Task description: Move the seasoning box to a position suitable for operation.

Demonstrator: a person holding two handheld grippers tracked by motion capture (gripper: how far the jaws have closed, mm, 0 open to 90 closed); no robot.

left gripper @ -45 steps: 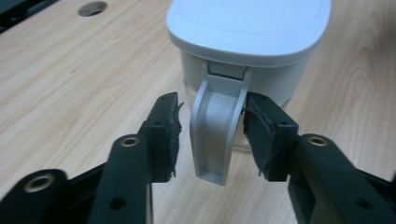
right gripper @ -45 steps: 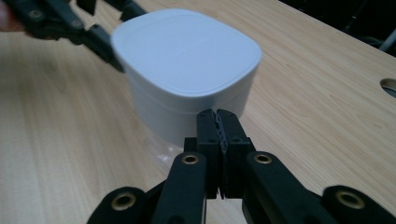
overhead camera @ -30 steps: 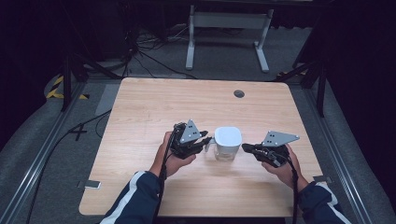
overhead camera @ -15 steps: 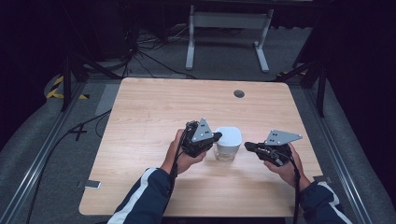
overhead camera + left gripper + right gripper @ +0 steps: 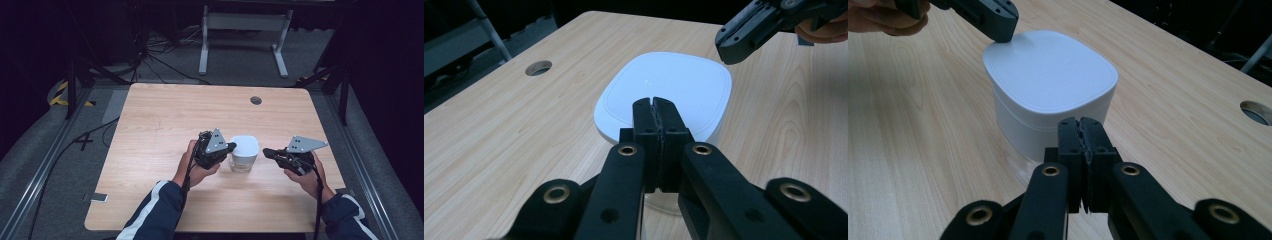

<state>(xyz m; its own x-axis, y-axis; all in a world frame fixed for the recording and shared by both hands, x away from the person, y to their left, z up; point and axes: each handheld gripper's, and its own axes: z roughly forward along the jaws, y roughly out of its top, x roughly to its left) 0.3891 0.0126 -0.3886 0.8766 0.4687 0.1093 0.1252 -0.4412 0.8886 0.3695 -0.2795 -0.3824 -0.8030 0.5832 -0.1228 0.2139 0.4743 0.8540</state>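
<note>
the white rounded-square plastic container with its smooth white lid (image 5: 243, 152), standing mid-table on the pale wooden table (image 5: 165, 115) between the closed, empty left gripper (image 5: 230, 147) and right gripper (image 5: 267, 151), looks light, rigid and slippery, best pinched at the overhanging lid rim.

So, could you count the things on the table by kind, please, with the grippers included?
White container with lid: 1
Black grippers: 2, the left gripper and the right gripper
Total: 3
</note>
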